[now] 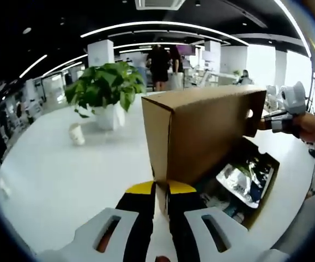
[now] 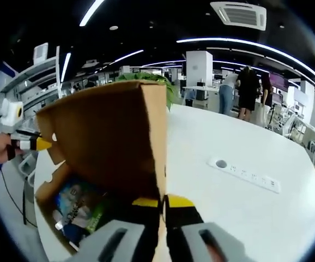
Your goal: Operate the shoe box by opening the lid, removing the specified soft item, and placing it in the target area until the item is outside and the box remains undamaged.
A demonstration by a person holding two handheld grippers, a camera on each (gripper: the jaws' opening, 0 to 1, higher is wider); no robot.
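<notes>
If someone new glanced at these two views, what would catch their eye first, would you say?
Most likely the brown cardboard lid standing raised over the shoe box, each end pinched by a gripper: the left gripper and the right gripper. Next, the shiny packets inside, and the potted plant on the white table.

Long curved ceiling light strips (image 1: 163, 24) far above and ahead of both grippers light the room evenly and brightly, and the white table (image 1: 65, 174) glares almost featureless, with only a soft shadow just beside the potted plant (image 1: 107, 87). The raised box lid (image 2: 108, 136) faces the right gripper in its own shade, a dull brown, while glossy packets (image 1: 247, 177) below it catch small highlights. Fisheye bending curves the lights and table edge towards the margins, and the nearest jaw parts are soft and blurred
</notes>
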